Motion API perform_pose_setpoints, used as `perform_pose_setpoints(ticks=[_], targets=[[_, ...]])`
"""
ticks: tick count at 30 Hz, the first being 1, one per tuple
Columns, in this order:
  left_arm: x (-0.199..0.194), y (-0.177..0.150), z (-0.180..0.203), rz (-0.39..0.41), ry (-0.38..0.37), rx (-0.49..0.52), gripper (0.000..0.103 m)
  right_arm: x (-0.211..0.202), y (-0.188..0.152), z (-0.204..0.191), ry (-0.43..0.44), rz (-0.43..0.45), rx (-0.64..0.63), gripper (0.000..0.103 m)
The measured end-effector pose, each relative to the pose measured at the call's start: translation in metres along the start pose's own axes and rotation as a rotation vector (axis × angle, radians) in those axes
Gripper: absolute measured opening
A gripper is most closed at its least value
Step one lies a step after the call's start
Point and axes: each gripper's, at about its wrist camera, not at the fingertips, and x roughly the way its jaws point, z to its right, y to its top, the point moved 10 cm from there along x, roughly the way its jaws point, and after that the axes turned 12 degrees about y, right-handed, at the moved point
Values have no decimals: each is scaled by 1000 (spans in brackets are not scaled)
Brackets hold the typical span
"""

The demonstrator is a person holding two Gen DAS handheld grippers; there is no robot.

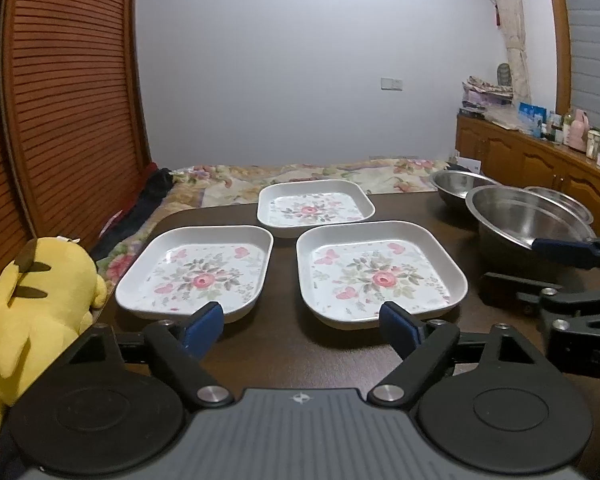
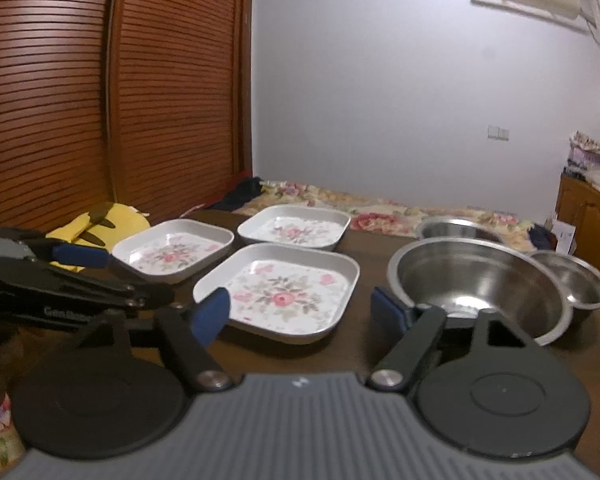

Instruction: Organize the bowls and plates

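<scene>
Three plates left on table, three bowls right, bed behind

Three square plates look like glossy white ceramic or melamine w/ floral print; steel bowls are bright metal, smooth, reflective inside; table is dark wood w/ a slight sheen; slatted doors are reddish wood, ribbed; yellow plush toy is soft matt fabric; gripper fingers have matt blue pads on black plastic.
</scene>
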Motion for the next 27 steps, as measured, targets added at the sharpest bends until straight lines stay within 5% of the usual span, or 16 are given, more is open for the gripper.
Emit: perform_pose_setpoints(ticks=[12, 27], targets=[[37, 6, 8, -48, -86, 9, 63, 38, -14, 22, -17, -81, 146, 51], [65, 10, 13, -98, -124, 14, 44, 59, -26, 36, -34, -149, 230, 42]])
